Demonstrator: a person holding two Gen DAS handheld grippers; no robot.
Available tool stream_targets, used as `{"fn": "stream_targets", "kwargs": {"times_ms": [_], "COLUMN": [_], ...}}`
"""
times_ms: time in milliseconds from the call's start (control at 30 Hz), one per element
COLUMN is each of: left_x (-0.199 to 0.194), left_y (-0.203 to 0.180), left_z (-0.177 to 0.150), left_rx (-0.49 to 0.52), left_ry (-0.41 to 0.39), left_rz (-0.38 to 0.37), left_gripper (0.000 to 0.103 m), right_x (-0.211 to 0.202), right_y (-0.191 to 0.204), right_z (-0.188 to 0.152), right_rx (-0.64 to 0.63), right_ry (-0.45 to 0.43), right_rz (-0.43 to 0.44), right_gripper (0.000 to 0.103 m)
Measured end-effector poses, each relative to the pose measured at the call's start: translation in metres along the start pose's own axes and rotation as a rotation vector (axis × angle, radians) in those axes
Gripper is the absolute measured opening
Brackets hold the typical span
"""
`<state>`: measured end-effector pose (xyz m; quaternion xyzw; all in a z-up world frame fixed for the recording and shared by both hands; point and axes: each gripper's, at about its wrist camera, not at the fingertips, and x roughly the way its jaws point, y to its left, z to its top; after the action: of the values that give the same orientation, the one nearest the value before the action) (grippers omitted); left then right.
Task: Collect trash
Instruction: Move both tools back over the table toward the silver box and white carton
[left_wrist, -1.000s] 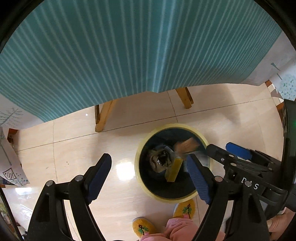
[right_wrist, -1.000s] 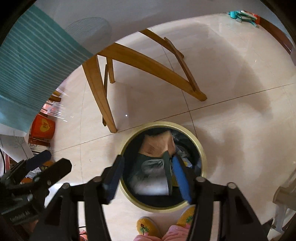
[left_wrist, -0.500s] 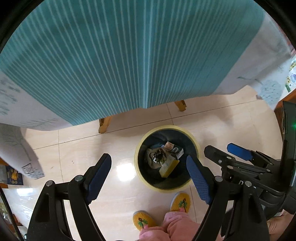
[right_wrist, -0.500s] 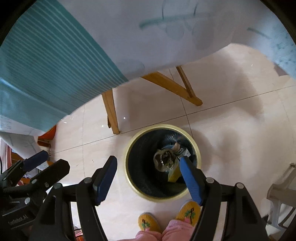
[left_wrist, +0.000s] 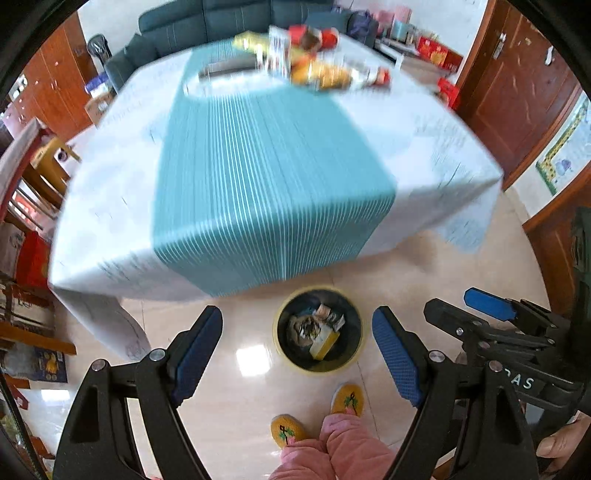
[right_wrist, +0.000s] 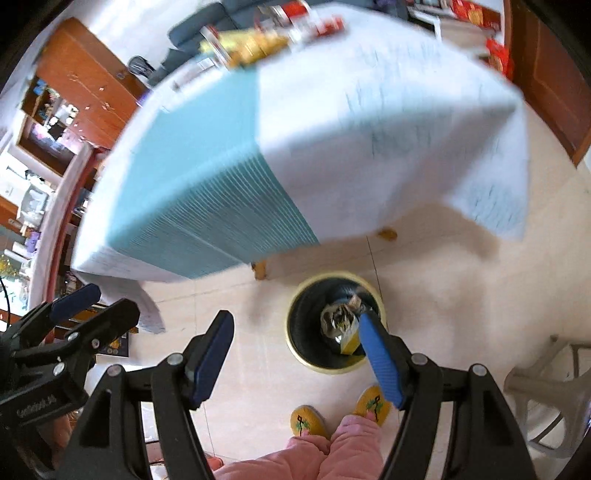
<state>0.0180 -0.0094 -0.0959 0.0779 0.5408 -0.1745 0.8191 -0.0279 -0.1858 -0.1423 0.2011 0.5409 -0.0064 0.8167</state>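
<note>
My left gripper (left_wrist: 297, 349) is wide apart and holds nothing. My right gripper (right_wrist: 295, 354) has just been opening, and it is empty too. The trash (left_wrist: 317, 330) lies in the round bin (left_wrist: 282, 345) on the floor, by my yellow slippers (left_wrist: 347, 398) and near the table (left_wrist: 258, 158).

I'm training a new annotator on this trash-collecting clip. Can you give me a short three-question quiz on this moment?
1. True or false: the left gripper holds a wrapper.
2. Where is the trash bin? A) on the table B) on the floor by the table's edge C) on a chair
3. Fill in: the remaining clutter lies at the table's ____ end, away from the person.

Key: 1 false, both the left gripper and the right gripper are open and empty; 2 B; 3 far.
</note>
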Motion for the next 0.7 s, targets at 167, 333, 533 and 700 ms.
{"fn": "stream_targets", "kwargs": {"times_ms": [167,333,533,700], "left_x": [-0.054,-0.094,-0.132,-0.138], "left_y": [-0.004,-0.010,-0.019,-0.017], "left_z": [0.035,0.064,0.089,0.107], "left_rx": [-0.002,-0.013,-0.033,-0.065], "left_ry": [-0.098,-0.187,-0.240,-0.221], "left_rz": [0.015,0.043,0.090,0.127], "left_gripper": [0.082,0.082,0.082,0.082], "right_x": [-0.058,-0.100,-0.126,-0.133], "right_y": [0.014,0.024,0.033,0.036], "right_z": [0.025,0.053,0.078,0.102], "right_rx": [-0.039,-0.085,-0.165,-0.226], "right_ry": [-0.085,-0.154,-0.205,-0.237], "right_rz": [0.017,0.045,0.077,0.109], "right_gripper": [0.071,0.071,0.071,0.071]}}
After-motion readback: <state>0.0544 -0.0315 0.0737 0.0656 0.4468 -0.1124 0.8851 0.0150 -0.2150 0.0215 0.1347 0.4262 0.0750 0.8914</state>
